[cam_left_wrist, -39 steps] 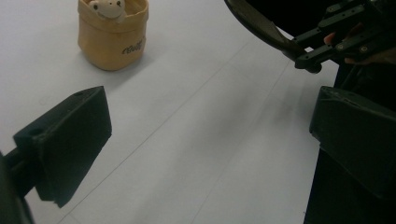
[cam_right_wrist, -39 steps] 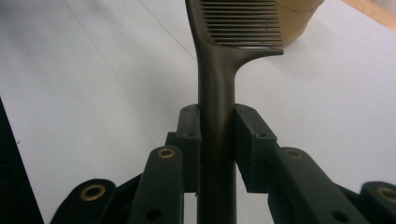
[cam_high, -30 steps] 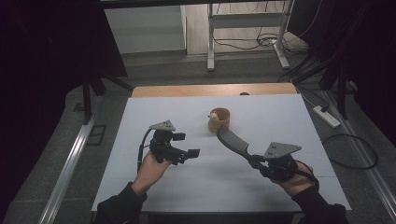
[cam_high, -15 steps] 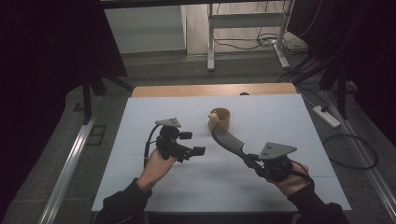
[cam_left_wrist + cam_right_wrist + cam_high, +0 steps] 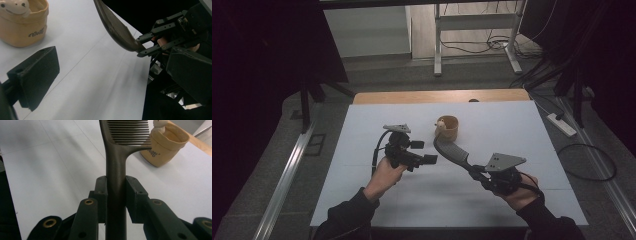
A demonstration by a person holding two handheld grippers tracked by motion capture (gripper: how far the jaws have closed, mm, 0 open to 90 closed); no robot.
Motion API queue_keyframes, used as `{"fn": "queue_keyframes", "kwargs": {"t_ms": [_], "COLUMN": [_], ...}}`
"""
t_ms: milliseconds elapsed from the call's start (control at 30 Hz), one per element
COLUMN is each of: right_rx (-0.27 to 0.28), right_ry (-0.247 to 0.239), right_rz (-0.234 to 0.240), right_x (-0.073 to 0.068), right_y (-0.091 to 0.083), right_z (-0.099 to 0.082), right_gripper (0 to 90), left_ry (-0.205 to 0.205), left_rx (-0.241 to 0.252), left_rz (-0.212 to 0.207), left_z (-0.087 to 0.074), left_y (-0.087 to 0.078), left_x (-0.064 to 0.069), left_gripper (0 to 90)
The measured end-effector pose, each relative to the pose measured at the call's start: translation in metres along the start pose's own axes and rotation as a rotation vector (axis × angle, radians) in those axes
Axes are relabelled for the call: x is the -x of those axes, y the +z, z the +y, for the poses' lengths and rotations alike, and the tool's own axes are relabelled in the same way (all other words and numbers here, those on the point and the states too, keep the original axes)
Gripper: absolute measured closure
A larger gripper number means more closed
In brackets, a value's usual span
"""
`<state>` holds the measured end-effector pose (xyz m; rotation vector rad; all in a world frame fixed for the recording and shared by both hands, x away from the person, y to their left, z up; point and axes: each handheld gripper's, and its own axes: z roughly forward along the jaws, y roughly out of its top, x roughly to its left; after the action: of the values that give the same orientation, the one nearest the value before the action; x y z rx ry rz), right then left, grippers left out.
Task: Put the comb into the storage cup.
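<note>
A dark comb [image 5: 452, 152] hangs above the white table [image 5: 362, 200], and my right gripper [image 5: 475, 170] is shut on its handle. In the right gripper view the handle [image 5: 116, 177] stands clamped between both jaws [image 5: 116, 195], teeth pointing right toward a tan cup [image 5: 166, 145]. The cup [image 5: 447, 128] stands upright at mid-table with a small pale figure on its rim, and the comb's head is just in front of it. My left gripper [image 5: 424, 152] is open, hovering left of the comb. In its view, the cup [image 5: 23, 25] is upper left and the comb [image 5: 115, 27] ahead.
A wooden strip [image 5: 442, 96] runs along the table's far edge. A metal stand [image 5: 474, 30] and cables lie on the floor beyond. A power strip [image 5: 562, 125] lies on the floor to the right. Open tabletop lies to the left and near the front.
My left gripper has moved forward and right, toward the comb. My right gripper has carried the comb slightly left and forward, bringing its head closer to the cup.
</note>
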<state>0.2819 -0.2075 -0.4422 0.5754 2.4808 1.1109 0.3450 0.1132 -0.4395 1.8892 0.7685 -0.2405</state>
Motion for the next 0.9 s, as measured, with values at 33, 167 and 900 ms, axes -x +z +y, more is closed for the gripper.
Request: {"fn": "queue_keyframes", "kwargs": {"t_ms": [33, 167, 900], "right_rx": [0.002, 0.008, 0.028], "right_ry": [-0.001, -0.006, -0.037], "right_rz": [0.001, 0.000, 0.007], "right_x": [0.000, -0.001, -0.007], "right_y": [0.000, 0.001, 0.004], "right_z": [0.000, 0.002, 0.006], "right_gripper": [72.6, 72.6, 72.6], "left_ry": [0.000, -0.005, -0.030], "left_rx": [0.000, -0.005, -0.060], "left_rz": [0.000, -0.017, -0.080], "left_z": [0.000, 0.003, 0.008], "left_y": [0.000, 0.005, 0.021], "left_x": [0.000, 0.000, 0.003], "left_gripper": [0.0, 0.0, 0.0]}}
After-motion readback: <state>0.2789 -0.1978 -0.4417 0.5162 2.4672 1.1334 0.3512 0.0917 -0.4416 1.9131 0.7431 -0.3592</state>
